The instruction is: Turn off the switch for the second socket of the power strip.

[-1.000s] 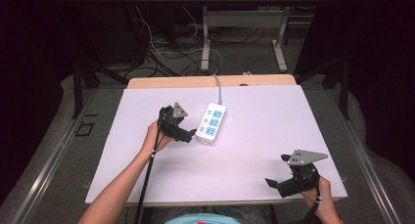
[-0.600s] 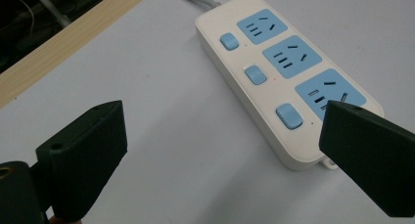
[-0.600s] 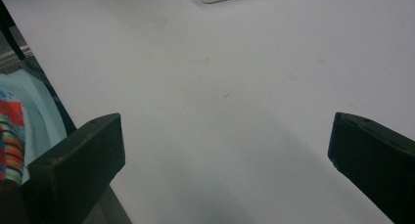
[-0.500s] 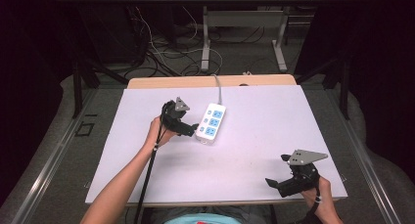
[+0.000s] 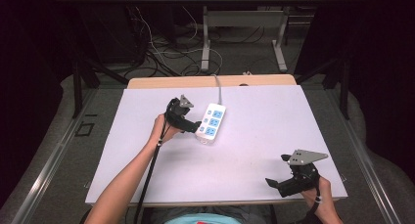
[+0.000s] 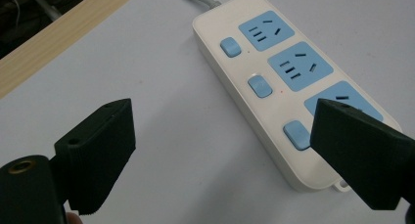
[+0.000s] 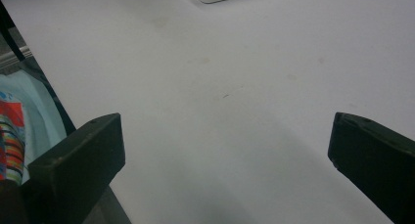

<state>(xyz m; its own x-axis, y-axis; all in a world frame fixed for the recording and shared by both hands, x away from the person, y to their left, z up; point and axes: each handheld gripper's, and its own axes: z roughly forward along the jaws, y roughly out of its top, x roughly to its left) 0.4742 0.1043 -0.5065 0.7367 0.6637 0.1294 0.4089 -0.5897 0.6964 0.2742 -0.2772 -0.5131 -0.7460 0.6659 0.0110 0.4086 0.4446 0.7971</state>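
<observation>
L gripper (image 5: 195, 127) open by power strip (image 5: 211, 123)

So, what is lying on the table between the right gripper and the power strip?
Nothing: in the high view the white table is bare between the right gripper and the power strip.

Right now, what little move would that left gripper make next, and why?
Probably a short push forward and down. The left gripper is open, one jaw on the bare table, the other over the power strip's near end by a blue switch. It looks set to press that switch or grip the strip.
</observation>
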